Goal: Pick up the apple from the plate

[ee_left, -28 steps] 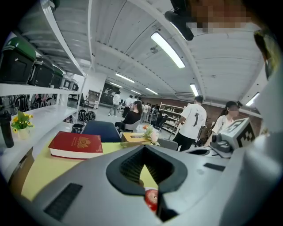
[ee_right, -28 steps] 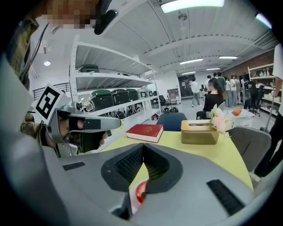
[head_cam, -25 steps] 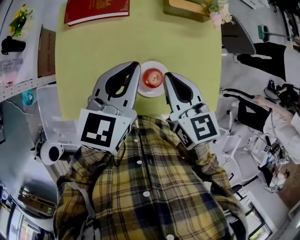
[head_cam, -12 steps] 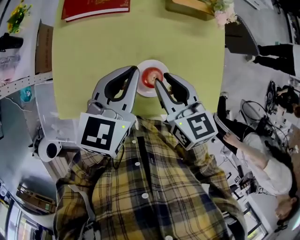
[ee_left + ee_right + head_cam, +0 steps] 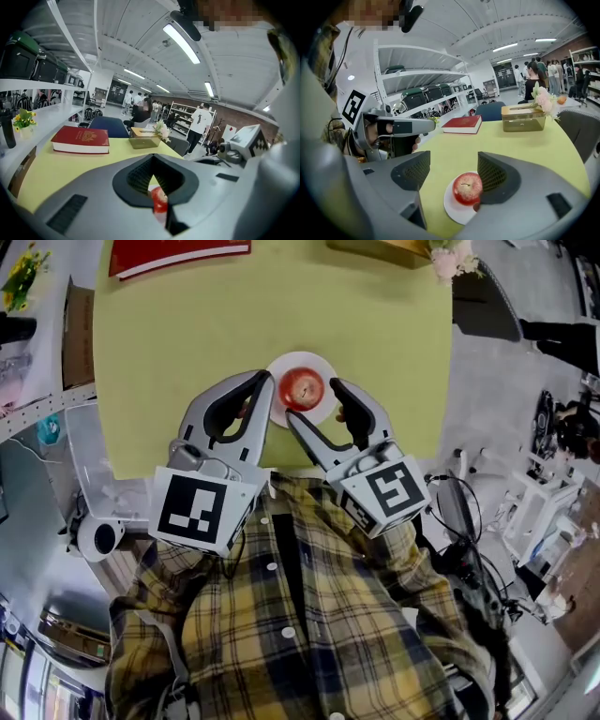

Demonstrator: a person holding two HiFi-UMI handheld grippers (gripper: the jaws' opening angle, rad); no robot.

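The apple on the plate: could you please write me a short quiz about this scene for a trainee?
1. True or false: the apple lies on the white plate.
2. The right gripper has its jaws: A shut on the apple; B apart, apple between them; C shut, empty.
3. Which flat red thing lies at the yellow table's far end?
Key: 1 true. 2 B; those jaws have just been opening. 3 the red book.
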